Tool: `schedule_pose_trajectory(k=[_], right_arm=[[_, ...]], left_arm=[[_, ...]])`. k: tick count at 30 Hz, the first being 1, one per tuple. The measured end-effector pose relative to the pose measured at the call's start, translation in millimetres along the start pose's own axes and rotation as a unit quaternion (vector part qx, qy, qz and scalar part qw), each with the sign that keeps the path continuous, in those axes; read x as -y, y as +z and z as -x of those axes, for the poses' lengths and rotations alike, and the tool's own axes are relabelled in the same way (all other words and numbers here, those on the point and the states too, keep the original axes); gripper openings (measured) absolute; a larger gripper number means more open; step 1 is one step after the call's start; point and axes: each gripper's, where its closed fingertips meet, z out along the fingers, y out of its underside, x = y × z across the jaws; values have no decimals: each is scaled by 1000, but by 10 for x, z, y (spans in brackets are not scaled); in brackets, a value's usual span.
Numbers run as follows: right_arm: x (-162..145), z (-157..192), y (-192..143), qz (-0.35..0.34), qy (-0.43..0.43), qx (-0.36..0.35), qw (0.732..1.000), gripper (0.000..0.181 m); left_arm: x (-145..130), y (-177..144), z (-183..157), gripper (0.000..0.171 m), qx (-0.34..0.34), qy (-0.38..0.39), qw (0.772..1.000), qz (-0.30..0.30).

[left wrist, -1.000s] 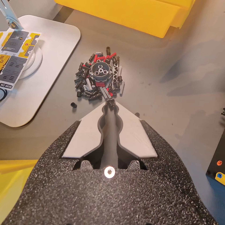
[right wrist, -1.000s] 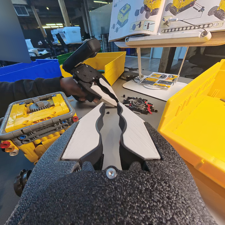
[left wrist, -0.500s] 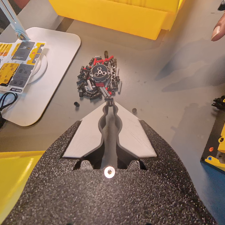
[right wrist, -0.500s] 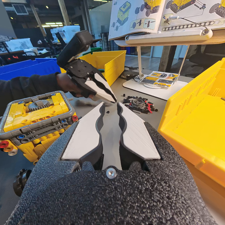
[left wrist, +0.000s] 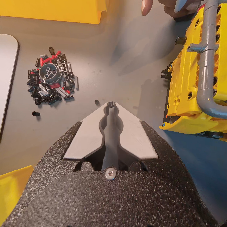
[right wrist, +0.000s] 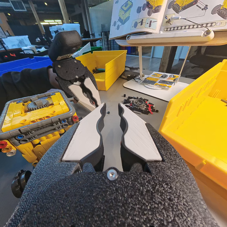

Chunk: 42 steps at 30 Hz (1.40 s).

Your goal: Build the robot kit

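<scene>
The left gripper [left wrist: 111,104] is nearly closed, its tips pinching a small black pin [left wrist: 111,104] above the grey table [left wrist: 122,73]. Just left of the tips a loose black bush [left wrist: 96,101] lies on the table, and another black piece [left wrist: 35,113] lies farther left. Beyond these, to the left, sits the parts pile [left wrist: 52,78]: black, red and grey pins and beams heaped around a grey round hub [left wrist: 49,73]. To the right of the gripper stands the yellow model [left wrist: 191,73], with a grey tube frame [left wrist: 206,61] bent around it and black pins sticking out of its left side. A white base plate [left wrist: 7,73] lies at the far left edge, a yellow bin [left wrist: 51,11] across the far side, and a fingertip [left wrist: 145,7] shows at the far right.

The right gripper [right wrist: 112,105] holds nothing; its jaws stand narrowly apart, with one small black bush [right wrist: 108,112] on the table seen between the tips. The model [right wrist: 36,116] is to its left, a grey gear [right wrist: 36,104] on top. A large yellow bin [right wrist: 196,122] is close on the right. The left gripper [right wrist: 97,104] hangs just past the right one's left tip, over the table and beside the model, held by a hand [right wrist: 52,78] in a dark sleeve. The pile [right wrist: 140,105] lies farther off to the right. Beyond stand another yellow bin [right wrist: 110,68], a sticker sheet [right wrist: 159,79] on the white plate [right wrist: 141,90], and an open instruction booklet [right wrist: 172,14] on a stand.
</scene>
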Motion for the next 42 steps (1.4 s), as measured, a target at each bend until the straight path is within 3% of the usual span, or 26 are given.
schedule_pose_trajectory(k=[12, 15, 21, 25, 28, 36, 42], right_arm=[[0, 2, -3, 0, 0, 1, 1000, 20], [0, 0, -2, 0, 1, 1, 1000, 20], [0, -4, -4, 0, 0, 0, 1000, 20], [-2, 1, 1, 1, -1, 1, 1000, 20], [-6, 18, 9, 2, -1, 3, 1000, 20], [-1, 15, 6, 1, -2, 3, 1000, 20], [-1, 10, 5, 1, 0, 3, 1000, 20]], left_arm=[[-79, 38, 19, 5, 1, -3, 1000, 14], [-68, 21, 6, 12, -4, -3, 1000, 12], [69, -96, 124, 18, 10, -28, 999, -38], [150, -120, 464, 16, 80, -89, 989, -84], [23, -48, 727, 11, 151, -117, 980, -53], [96, 153, 712, 15, 136, -130, 981, -42], [64, 160, 724, 5, 150, -119, 981, -32]])
